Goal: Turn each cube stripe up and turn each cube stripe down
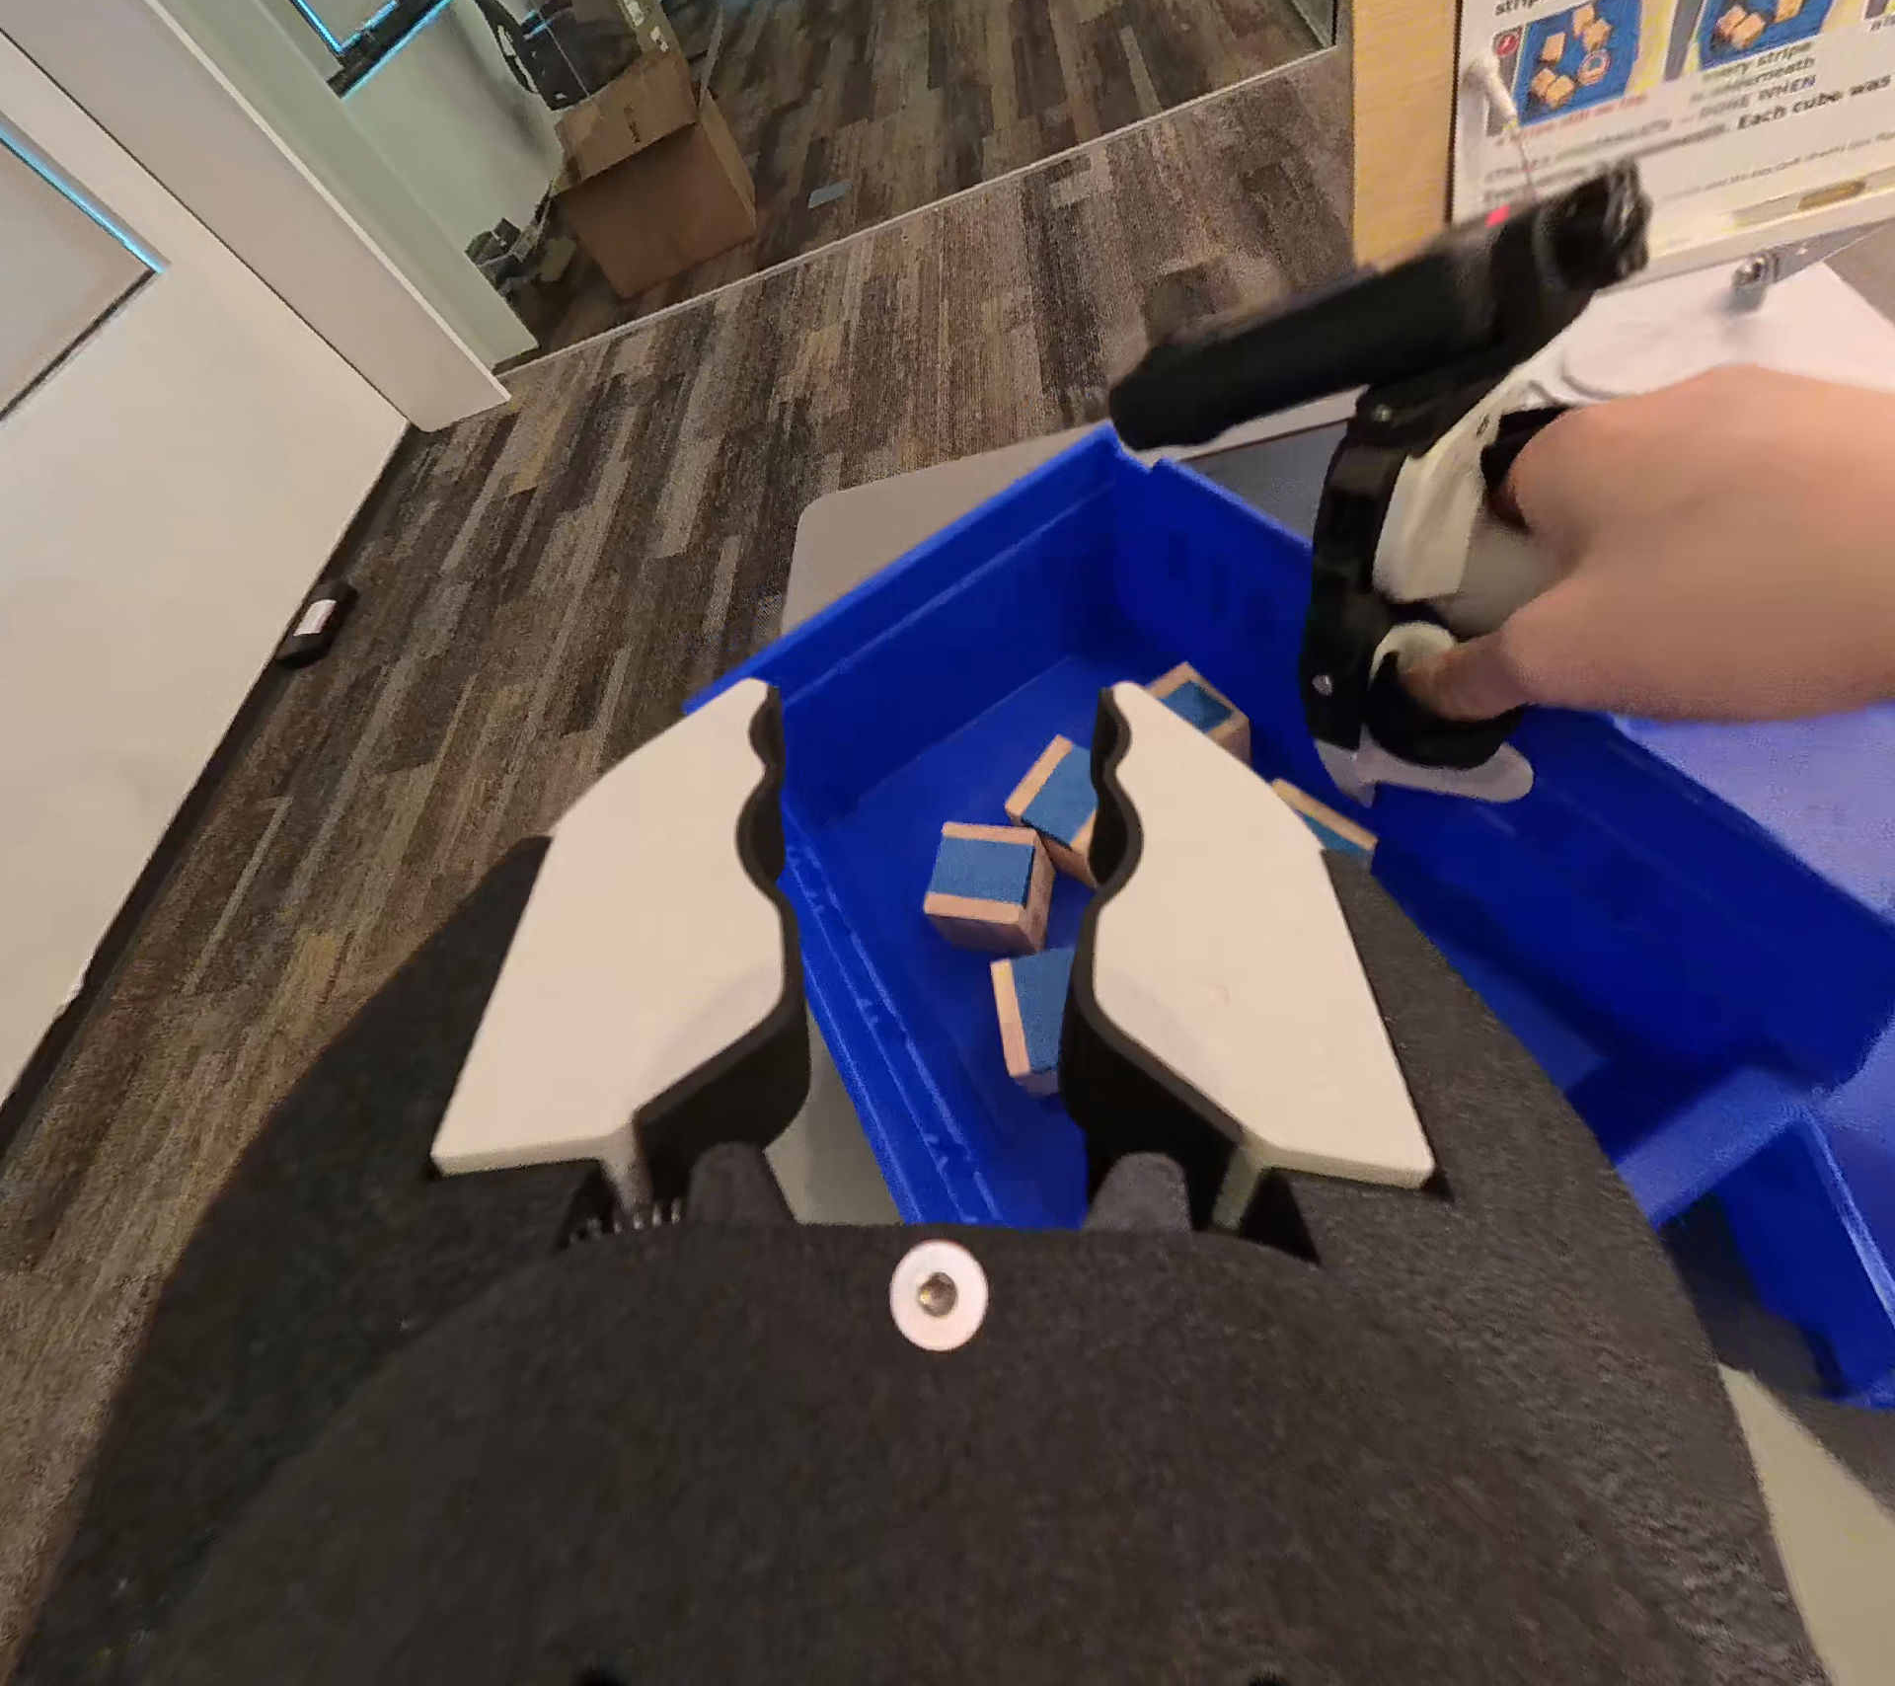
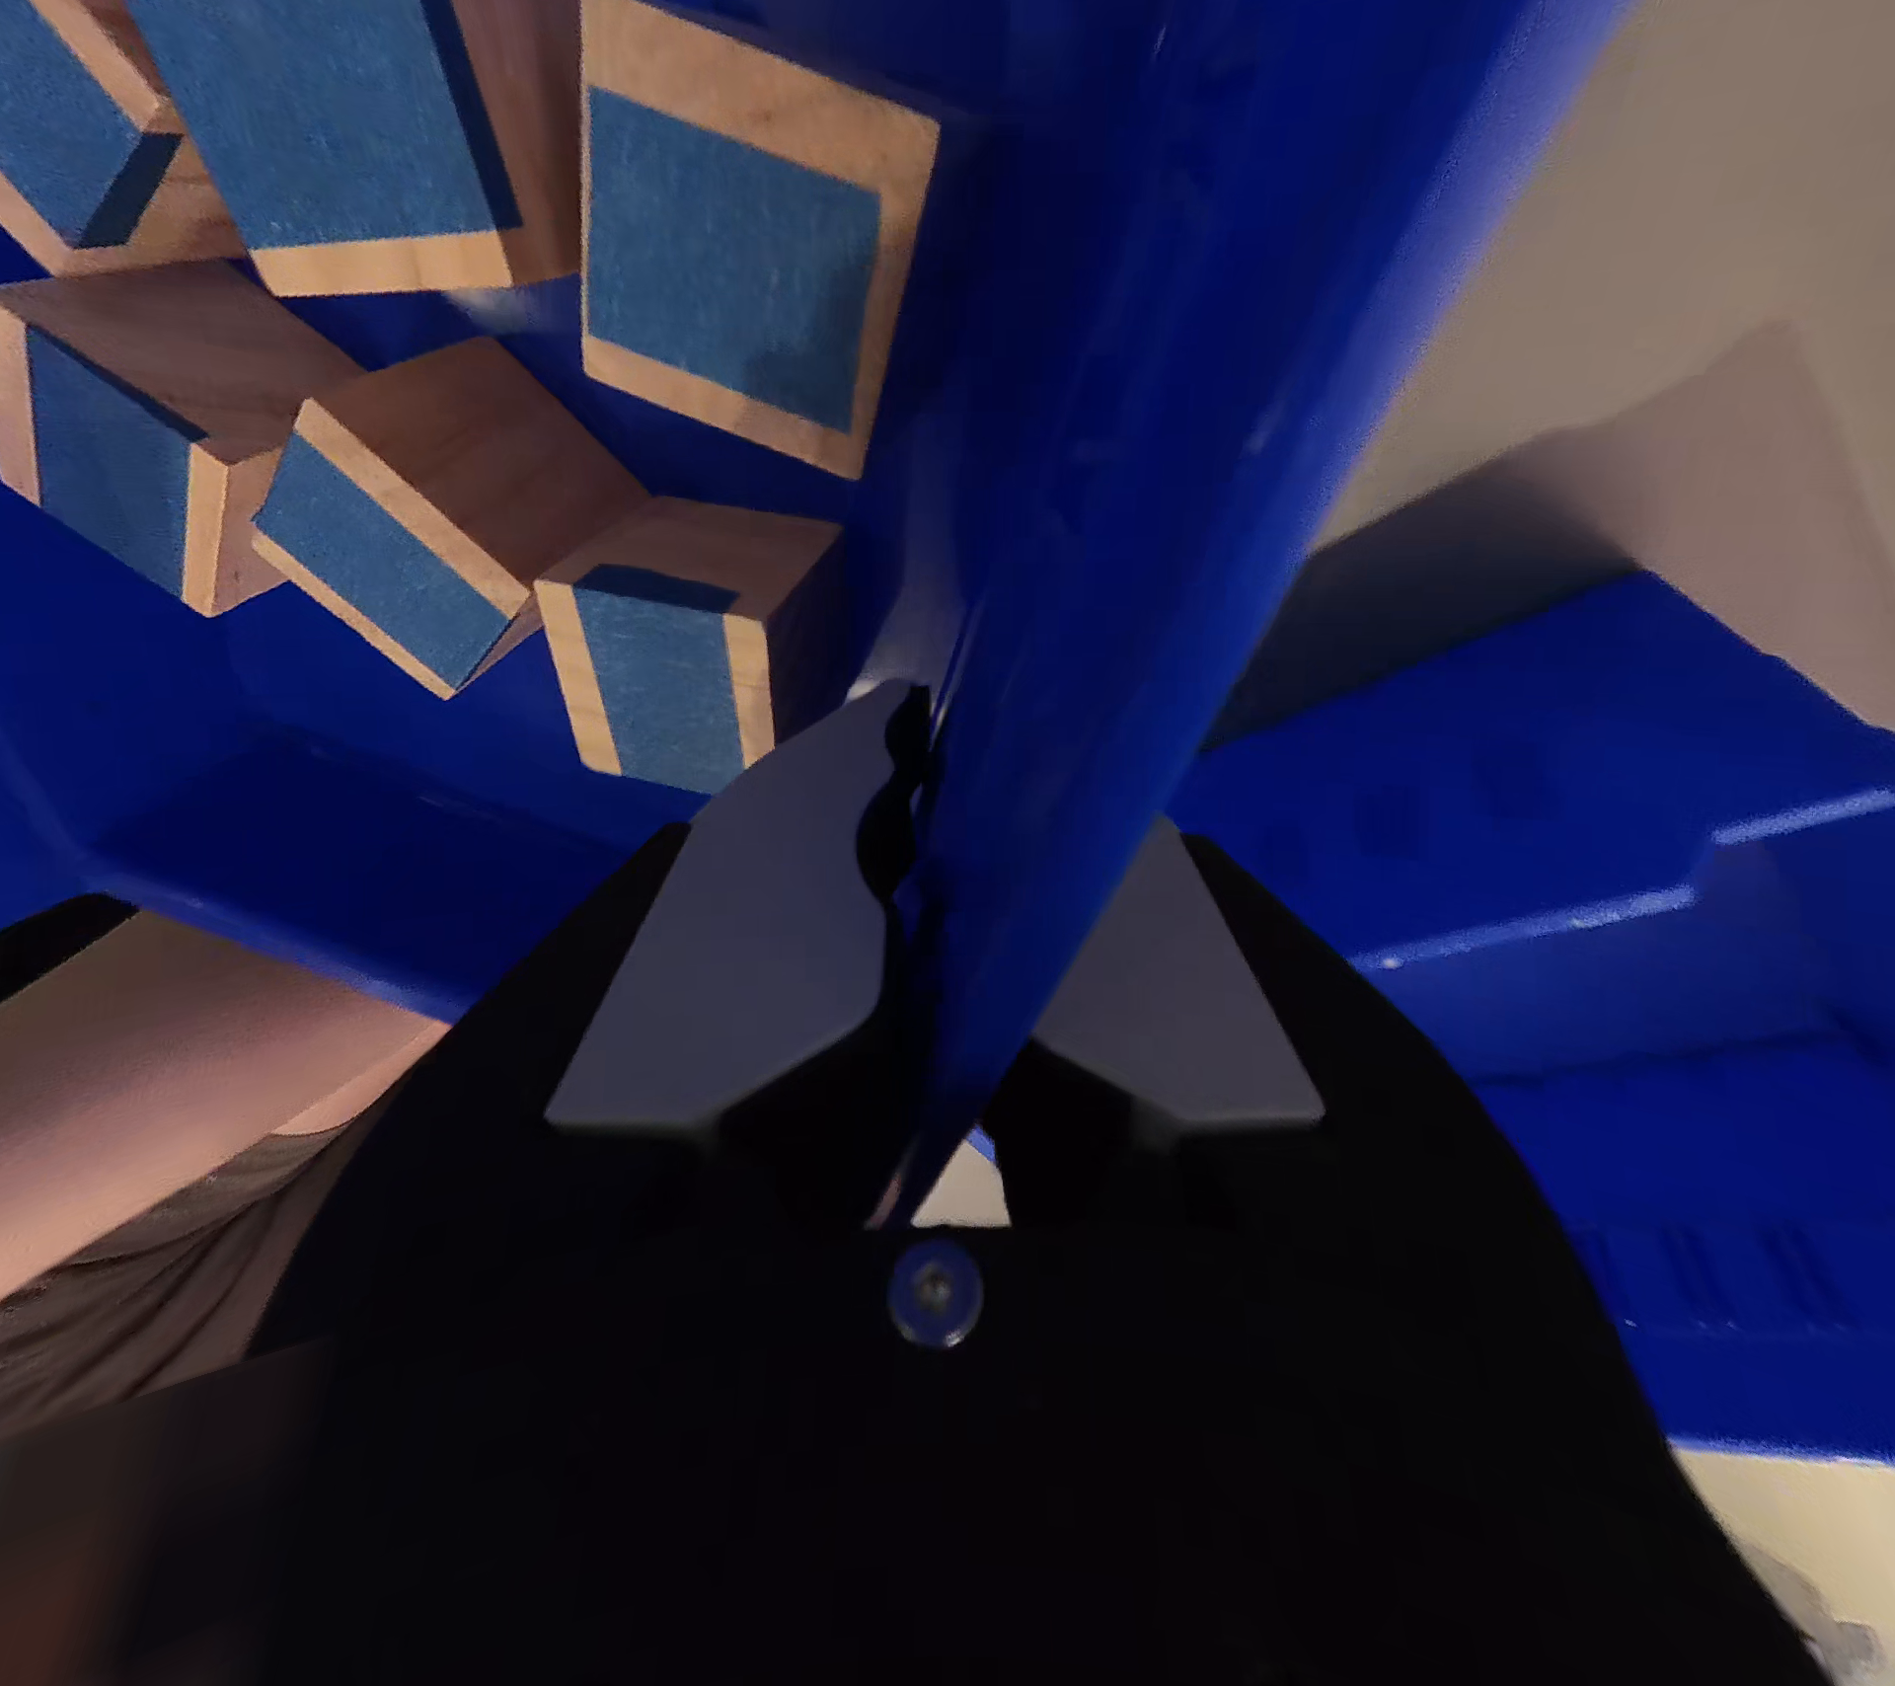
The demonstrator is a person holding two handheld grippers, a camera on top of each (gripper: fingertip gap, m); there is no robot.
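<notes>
Left wrist view: bright, even indoor light. Wide-angle distortion bends the floor lines around the blue bin (image 1: 1025, 601). The right gripper (image 1: 1436, 775) above the bin's far wall is motion-blurred; the cubes (image 1: 986, 883) inside are sharp.

Right wrist view: dim and underexposed. The gripper body below the bin wall (image 2: 1077, 406) is near black. Cubes (image 2: 733, 252) left of the wall are slightly soft; a small glare spot shows above them.

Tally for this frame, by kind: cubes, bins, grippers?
Wooden cubes with a blue stripe: 6
Blue bin: 1
Grippers: 2 (left gripper, right gripper)
Total: 9
</notes>
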